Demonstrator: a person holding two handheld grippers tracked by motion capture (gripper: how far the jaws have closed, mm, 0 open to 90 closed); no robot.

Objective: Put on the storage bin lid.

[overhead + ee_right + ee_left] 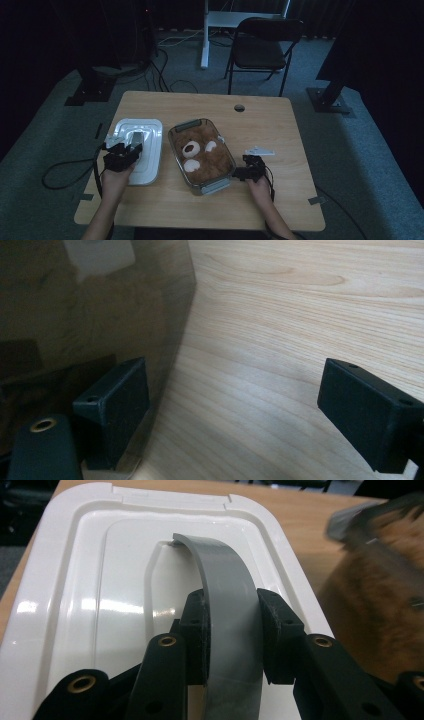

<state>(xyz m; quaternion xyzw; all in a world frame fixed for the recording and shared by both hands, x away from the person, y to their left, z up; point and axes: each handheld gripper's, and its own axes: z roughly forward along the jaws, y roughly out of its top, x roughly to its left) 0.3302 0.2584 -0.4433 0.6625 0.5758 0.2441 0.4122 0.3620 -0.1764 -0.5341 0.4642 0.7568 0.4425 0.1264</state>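
Observation:
A white box lid (145,150) lies flat on the table's left, with a grey curved handle (227,605) on top. My left gripper (129,150) is shut on that handle; both black pads (272,625) press its sides. To the right sits a clear plastic box (202,155) holding a brown teddy bear (200,152). My right gripper (241,173) stands open at the box's right side; its left pad (117,405) touches the tinted box wall (90,315) and the other pad (367,410) hovers over bare wood.
A small white piece (260,151) lies on the wooden table (260,120) just beyond my right hand. A round cable hole (239,107) is near the far edge. A black folding chair (262,47) and cables stand on the floor behind the table.

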